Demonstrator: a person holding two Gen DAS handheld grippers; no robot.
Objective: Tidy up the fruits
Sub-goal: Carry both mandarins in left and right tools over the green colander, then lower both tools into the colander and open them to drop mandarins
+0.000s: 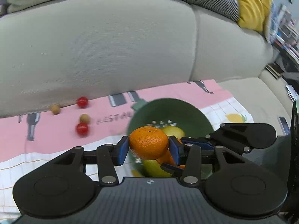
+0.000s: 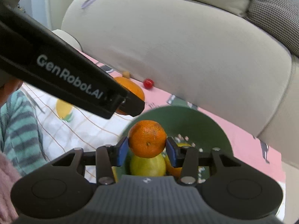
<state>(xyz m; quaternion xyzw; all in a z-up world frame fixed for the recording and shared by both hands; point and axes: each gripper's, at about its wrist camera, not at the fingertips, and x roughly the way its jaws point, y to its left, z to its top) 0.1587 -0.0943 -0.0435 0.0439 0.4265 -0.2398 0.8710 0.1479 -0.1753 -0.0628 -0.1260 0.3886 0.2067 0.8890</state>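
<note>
My left gripper is shut on an orange tangerine and holds it over the near rim of a green bowl. The bowl holds a yellow-green fruit. My right gripper is shut on another tangerine above the same green bowl, over a yellow-green fruit. The right gripper also shows in the left wrist view, and the left gripper's black body crosses the right wrist view, with its tangerine behind it.
A pink and white cloth covers the sofa seat. Two red cherry tomatoes and two small brown fruits lie on it at the left. The beige sofa back rises behind. A yellow cushion is at the upper right.
</note>
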